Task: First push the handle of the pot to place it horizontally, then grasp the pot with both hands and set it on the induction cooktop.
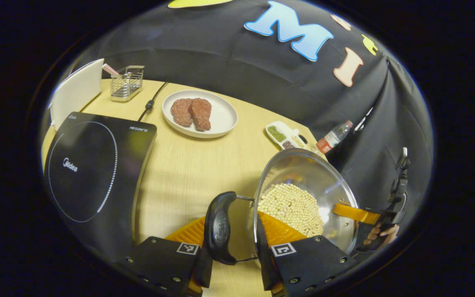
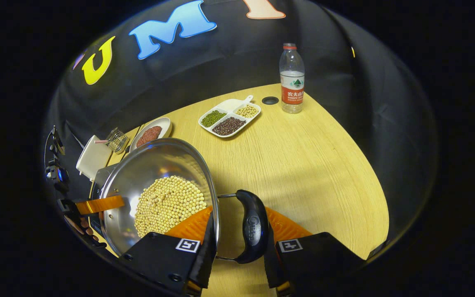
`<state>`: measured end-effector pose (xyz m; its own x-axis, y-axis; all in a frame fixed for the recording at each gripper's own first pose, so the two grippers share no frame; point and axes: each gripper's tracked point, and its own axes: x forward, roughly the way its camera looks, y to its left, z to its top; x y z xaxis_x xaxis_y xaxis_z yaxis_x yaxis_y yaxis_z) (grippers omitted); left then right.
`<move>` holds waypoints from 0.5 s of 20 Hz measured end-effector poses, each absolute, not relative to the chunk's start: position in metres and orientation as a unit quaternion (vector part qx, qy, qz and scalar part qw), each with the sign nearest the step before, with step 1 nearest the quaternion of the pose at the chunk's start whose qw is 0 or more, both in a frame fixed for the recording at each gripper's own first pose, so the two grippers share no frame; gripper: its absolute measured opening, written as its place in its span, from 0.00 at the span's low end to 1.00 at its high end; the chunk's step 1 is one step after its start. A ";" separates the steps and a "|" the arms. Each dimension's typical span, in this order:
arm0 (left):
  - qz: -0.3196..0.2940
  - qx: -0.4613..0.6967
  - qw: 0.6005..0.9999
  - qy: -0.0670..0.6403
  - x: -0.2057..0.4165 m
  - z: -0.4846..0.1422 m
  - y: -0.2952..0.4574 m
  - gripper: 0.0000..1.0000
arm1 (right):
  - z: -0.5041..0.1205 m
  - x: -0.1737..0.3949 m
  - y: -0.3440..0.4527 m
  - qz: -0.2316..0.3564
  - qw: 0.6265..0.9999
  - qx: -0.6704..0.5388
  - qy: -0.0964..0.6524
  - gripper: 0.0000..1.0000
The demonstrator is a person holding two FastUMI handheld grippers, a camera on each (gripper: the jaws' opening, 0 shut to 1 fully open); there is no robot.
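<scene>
A steel pot [image 1: 303,173] of pale beans [image 1: 291,206] has a black handle on each side. My left gripper [image 1: 233,225] straddles one handle [image 1: 219,231] and the rim, one finger inside the pot and one outside the handle, both pressing. My right gripper [image 2: 241,218] clamps the opposite handle [image 2: 254,231] of the pot [image 2: 151,165] the same way. The black induction cooktop [image 1: 97,165] lies flat on the table to the left of the pot. Far across the pot in each view are the other gripper [image 1: 386,214] [image 2: 68,206] and the hand holding it.
On the wooden table [image 2: 311,165] stand a white plate [image 1: 225,119] with two pieces of meat, a divided tray [image 2: 229,117] of beans, a water bottle [image 2: 291,78], a wire rack [image 1: 127,82] and a white board [image 1: 76,90]. A cable [image 1: 151,103] runs behind the cooktop.
</scene>
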<state>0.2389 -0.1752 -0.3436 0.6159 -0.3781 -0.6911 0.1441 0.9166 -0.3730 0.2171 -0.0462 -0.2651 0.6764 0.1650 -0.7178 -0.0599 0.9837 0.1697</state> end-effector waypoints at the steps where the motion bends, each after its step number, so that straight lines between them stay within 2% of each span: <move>1: -0.151 -0.143 0.887 0.412 0.230 -0.337 -0.175 0.53 | -0.260 0.205 -0.046 0.056 0.913 0.068 0.398 0.55; 3: -0.163 -0.138 0.885 0.414 0.212 -0.326 -0.172 0.53 | -0.250 0.182 -0.045 0.044 0.912 0.066 0.403 0.51; 4: -0.170 -0.138 0.884 0.414 0.204 -0.321 -0.169 0.53 | -0.245 0.169 -0.043 0.038 0.912 0.067 0.402 0.55; 5: -0.176 -0.139 0.883 0.413 0.198 -0.315 -0.165 0.44 | -0.241 0.158 -0.041 0.033 0.914 0.069 0.399 0.51; 7: -0.185 -0.138 0.881 0.414 0.184 -0.308 -0.156 0.53 | -0.234 0.138 -0.033 0.023 0.915 0.075 0.395 0.55; 8: -0.189 -0.137 0.881 0.413 0.180 -0.304 -0.151 0.53 | -0.232 0.130 -0.028 0.019 0.916 0.078 0.393 0.51; 10: -0.195 -0.132 0.881 0.410 0.170 -0.296 -0.137 0.53 | -0.228 0.114 -0.017 0.016 0.916 0.083 0.391 0.52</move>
<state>0.1701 -0.1372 -0.2956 0.5889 -0.4512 -0.6705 0.2346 0.8893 -0.3925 0.1140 -0.0165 -0.2279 0.6932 0.0937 -0.7147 0.0359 0.9858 0.1642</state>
